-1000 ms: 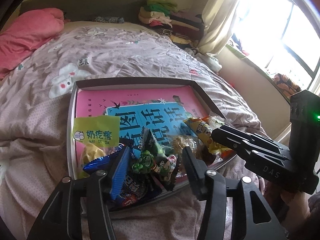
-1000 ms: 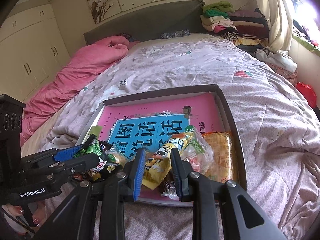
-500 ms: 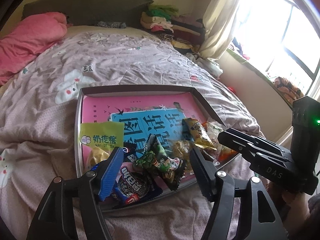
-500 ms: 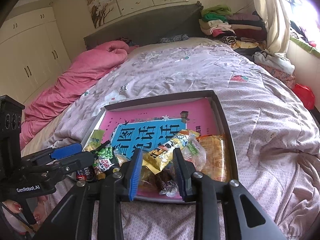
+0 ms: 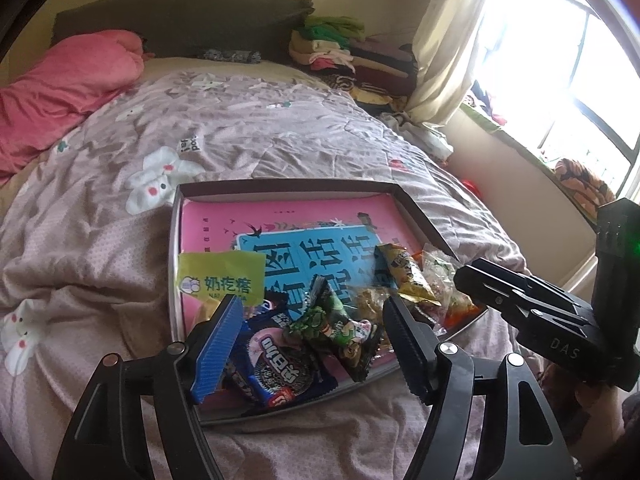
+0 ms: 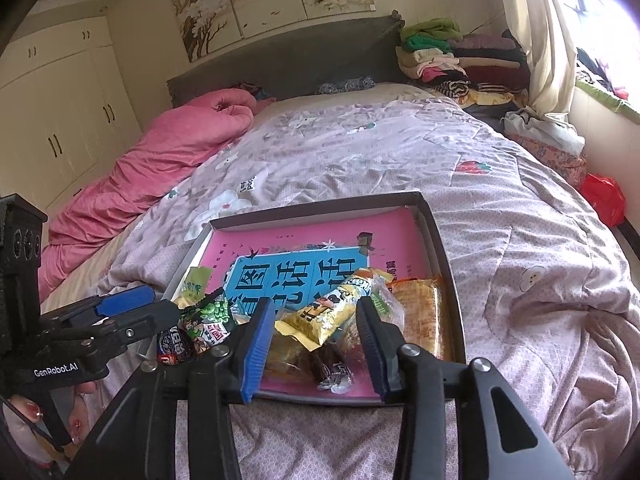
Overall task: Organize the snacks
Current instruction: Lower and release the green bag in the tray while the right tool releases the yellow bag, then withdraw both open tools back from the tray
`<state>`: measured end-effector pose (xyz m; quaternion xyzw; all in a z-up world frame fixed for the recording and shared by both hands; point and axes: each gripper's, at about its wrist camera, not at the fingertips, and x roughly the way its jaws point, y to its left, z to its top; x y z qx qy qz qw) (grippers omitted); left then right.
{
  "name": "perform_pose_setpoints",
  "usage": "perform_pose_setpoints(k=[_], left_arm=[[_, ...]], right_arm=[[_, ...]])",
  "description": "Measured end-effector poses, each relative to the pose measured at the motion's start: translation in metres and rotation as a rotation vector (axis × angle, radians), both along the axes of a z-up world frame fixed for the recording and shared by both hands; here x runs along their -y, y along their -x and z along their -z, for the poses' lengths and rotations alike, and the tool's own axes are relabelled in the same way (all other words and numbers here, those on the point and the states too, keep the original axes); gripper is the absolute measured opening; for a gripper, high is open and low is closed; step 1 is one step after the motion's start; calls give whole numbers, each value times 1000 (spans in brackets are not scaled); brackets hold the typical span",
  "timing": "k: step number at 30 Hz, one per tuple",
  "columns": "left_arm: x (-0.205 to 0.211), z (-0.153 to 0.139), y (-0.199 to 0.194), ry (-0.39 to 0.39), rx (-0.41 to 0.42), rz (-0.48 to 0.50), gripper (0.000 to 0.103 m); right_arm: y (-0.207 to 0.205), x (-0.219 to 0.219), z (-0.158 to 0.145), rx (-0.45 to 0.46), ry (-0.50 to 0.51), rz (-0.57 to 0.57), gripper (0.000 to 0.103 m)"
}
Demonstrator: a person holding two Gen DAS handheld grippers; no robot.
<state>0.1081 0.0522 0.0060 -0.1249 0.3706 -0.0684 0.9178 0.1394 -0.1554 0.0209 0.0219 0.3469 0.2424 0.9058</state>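
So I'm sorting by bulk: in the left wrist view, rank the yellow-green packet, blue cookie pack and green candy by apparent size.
1. Yellow-green packet and blue cookie pack: too alike, and the cookie pack is nearer.
2. Green candy, smallest.

Left gripper [image 5: 312, 344]: black plastic linkage frame, silver round pivot screws at the joints. One finger carries a blue ribbed pad [image 5: 218, 350], the other a black ribbed pad [image 5: 404, 344]. From the right wrist view its side reads "GenRobot.AI" in white, with a black block bearing three round ports on top.

Right gripper [image 6: 316, 340]: same black frame and silver screws, slotted cutouts in the arms, blue ribbed pads [image 6: 256, 350] on the fingers. Its side, in the left wrist view, is marked "DAS", and a green LED glows on the black housing.

Left hand [image 6: 24, 428]: bare skin, red-painted nails with small gems.
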Motion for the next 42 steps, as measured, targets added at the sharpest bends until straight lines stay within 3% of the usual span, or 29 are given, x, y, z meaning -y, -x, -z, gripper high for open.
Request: perform_pose_setpoints(k=[20, 29, 42], left_arm=[[-14, 28, -12, -59, -85, -44, 75], [-11, 22, -9, -64, -61, -36, 75], [1, -3, 19, -35, -28, -13, 78]], right_arm=[[3, -4, 2, -9, 5, -3, 47], [8, -3, 0, 2, 1, -11, 51], [24, 5, -7, 45, 24, 2, 68]])
